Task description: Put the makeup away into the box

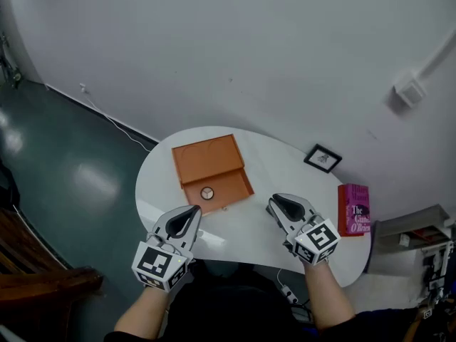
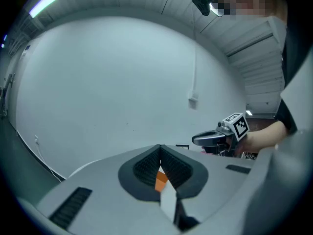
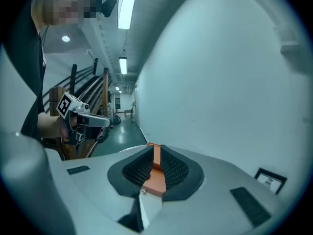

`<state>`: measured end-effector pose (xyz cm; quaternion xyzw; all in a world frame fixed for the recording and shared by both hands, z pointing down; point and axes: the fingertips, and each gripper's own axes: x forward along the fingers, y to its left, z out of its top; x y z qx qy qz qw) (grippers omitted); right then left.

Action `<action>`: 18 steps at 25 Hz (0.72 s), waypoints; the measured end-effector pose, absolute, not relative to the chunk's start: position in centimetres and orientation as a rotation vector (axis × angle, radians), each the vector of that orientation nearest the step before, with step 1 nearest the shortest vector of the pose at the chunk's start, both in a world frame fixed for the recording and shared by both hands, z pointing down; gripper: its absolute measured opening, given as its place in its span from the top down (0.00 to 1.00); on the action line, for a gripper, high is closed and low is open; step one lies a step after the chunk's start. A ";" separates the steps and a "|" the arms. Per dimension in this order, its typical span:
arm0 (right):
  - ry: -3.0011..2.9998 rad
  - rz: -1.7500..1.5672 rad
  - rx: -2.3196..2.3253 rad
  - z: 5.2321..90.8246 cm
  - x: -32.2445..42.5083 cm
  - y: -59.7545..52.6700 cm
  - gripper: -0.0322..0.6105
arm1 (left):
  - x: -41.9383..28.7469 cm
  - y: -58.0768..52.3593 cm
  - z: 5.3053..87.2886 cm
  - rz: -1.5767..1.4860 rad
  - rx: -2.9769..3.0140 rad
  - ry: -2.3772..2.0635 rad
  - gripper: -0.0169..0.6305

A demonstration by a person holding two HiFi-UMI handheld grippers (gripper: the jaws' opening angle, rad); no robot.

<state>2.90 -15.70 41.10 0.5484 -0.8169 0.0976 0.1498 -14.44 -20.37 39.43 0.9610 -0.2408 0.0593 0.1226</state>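
Makeup amounts to one small round compact [image 1: 207,193], lying inside the single orange box [image 1: 231,182] near its front left corner. The box's flat lid [image 1: 206,159] is folded open behind it, toward the upper left of the head view. Two claws flank the box from the lower side of that frame, both raised off the surface. The left claw [image 1: 194,212] is just below the box's front left corner. Its tips are pressed together and it holds nothing, with a sliver of orange showing through the gap under them in the left gripper view. The right claw [image 1: 274,204], off the box's lower right corner, is drawn almost closed. A thin slit remains between its pads, through which the right gripper view shows only the orange box beyond, and it grips nothing. The one white, rounded surface [image 1: 278,166] also carries one small black picture frame [image 1: 323,157] at its right and one red book [image 1: 354,209] at the far right edge. Behind it rises a plain white wall [image 1: 249,48] with one pale fitting [image 1: 410,91] at the upper right. A thin cable [image 1: 107,116] runs along the wall's foot. A glossy dark teal floor [image 1: 71,162] fills the left of the frame, with dark wooden furniture [image 1: 35,269] at the lower left.
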 end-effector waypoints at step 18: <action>-2.373 0.363 1.413 47.9 16.8 -7.9 0.81 | 4.2 -13.5 41.2 0.346 2.791 -0.742 0.97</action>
